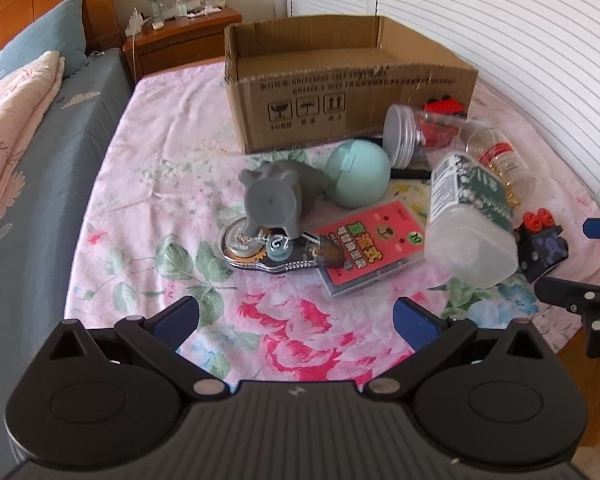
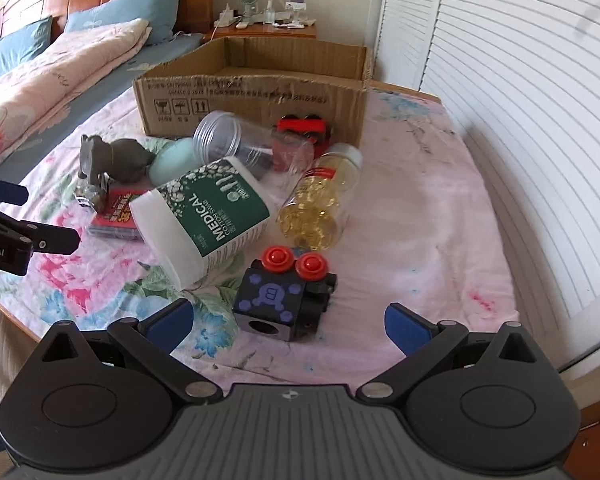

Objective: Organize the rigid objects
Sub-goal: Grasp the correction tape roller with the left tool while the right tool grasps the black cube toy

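A pile of objects lies on the floral cloth before an open cardboard box point(image 1: 340, 92) point(image 2: 256, 96). It holds a grey animal figure point(image 1: 274, 198) point(image 2: 112, 158), a mint ball point(image 1: 358, 174), a red card pack point(image 1: 374, 248), a white cotton-swab tub point(image 1: 468, 216) point(image 2: 208, 216), a capsule bottle point(image 2: 320, 204), a clear jar point(image 2: 236, 140) and a black cube toy with red knobs point(image 2: 286, 296) point(image 1: 542, 246). My left gripper point(image 1: 296, 320) is open and empty, short of the pile. My right gripper point(image 2: 288, 326) is open, with the cube toy just ahead between the fingers.
A disc-shaped gadget point(image 1: 268, 250) lies under the grey figure. A red toy point(image 2: 302, 128) sits against the box. A bed with pillows point(image 2: 40, 76) is at the left, a nightstand point(image 1: 180, 32) behind, and white louvred doors point(image 2: 520, 80) at the right.
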`<action>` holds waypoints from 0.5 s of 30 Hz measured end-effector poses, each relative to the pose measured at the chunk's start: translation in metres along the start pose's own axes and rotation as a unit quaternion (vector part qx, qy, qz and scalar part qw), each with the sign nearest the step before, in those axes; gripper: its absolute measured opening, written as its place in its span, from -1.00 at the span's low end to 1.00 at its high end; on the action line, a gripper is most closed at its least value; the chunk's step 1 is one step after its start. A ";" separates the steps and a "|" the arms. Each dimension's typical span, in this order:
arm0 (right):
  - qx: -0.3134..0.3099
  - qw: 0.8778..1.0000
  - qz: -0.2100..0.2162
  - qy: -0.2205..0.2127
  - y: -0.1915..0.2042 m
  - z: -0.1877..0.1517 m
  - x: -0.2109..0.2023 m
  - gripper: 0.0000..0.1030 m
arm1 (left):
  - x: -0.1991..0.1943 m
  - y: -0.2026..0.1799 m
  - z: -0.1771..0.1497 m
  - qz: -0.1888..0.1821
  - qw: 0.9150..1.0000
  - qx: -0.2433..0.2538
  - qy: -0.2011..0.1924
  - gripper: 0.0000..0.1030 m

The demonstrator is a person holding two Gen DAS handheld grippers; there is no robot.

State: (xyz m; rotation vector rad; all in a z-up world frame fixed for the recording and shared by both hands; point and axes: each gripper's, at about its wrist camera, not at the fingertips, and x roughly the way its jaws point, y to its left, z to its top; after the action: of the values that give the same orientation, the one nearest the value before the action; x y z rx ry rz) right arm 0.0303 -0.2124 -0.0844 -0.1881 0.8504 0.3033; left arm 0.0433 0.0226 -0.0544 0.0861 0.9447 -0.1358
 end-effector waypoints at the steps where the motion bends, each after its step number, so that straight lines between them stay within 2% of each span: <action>1: -0.001 1.000 -0.001 0.002 0.000 0.000 0.003 1.00 | 0.004 0.000 -0.001 -0.003 1.000 0.002 0.001 0.98; 7: -0.013 1.000 0.001 0.019 -0.001 -0.001 0.019 1.00 | 0.017 0.006 0.002 -0.009 1.000 -0.007 -0.003 0.98; 15: -0.014 1.000 0.020 0.006 -0.006 -0.010 0.020 1.00 | 0.032 0.027 0.002 -0.053 0.998 -0.015 -0.026 0.99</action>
State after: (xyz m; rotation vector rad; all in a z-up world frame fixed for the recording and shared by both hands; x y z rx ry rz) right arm 0.0378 -0.2172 -0.1057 -0.1998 0.8620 0.3519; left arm 0.0680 0.0462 -0.0787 0.0039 0.8987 -0.2212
